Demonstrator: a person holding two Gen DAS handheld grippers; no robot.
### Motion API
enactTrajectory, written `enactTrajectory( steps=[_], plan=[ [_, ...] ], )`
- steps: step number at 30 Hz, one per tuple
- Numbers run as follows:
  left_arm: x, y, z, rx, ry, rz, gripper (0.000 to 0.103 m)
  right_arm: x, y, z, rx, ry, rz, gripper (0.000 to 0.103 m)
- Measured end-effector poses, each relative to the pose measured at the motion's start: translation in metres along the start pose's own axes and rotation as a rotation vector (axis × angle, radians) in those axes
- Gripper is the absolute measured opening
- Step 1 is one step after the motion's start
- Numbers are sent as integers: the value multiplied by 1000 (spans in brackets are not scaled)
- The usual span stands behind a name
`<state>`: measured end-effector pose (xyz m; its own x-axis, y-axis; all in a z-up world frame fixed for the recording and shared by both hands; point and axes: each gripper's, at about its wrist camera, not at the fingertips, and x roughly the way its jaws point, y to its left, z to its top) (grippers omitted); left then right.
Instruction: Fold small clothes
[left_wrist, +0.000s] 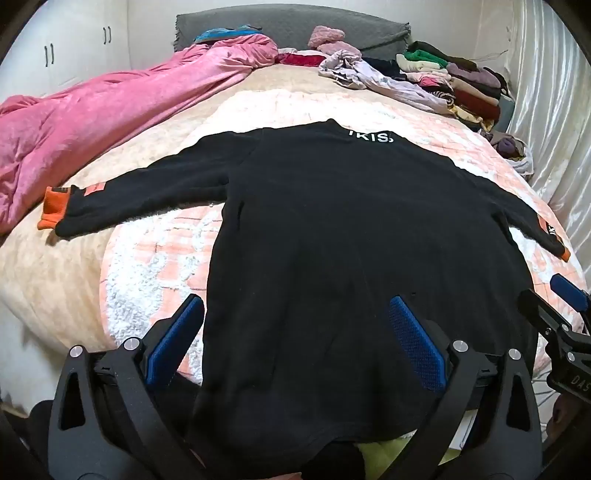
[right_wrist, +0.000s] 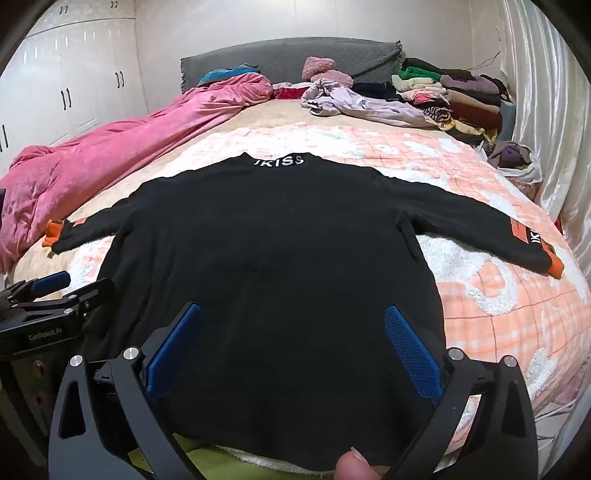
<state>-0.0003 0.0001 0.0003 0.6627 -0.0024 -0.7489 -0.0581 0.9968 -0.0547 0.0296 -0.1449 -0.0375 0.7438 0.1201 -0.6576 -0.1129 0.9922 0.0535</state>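
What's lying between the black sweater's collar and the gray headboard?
Bare bedding mostly: the peach and white blanket, then beige sheet, past the black sweater toward the headboard. A crumpled lilac garment lies to the right. The right wrist view shows it best.

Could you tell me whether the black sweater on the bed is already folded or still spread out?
Spread out. The black sweater lies flat on the bed, both sleeves stretched sideways, with no fold visible.

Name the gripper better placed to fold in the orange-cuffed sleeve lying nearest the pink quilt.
Left, probably. The left gripper hovers open over the hem side nearer that sleeve.
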Motion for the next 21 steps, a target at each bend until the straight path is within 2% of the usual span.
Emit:
enactTrajectory(
  steps=[13,21],
  plan=[
    [-1,7,9,1,6,1,94,-3,3,-2,-17,-16,3,99],
    [-5,2,3,-3,-1,4,94,-3,4,-2,-21,-19,-1,99]
  ],
)
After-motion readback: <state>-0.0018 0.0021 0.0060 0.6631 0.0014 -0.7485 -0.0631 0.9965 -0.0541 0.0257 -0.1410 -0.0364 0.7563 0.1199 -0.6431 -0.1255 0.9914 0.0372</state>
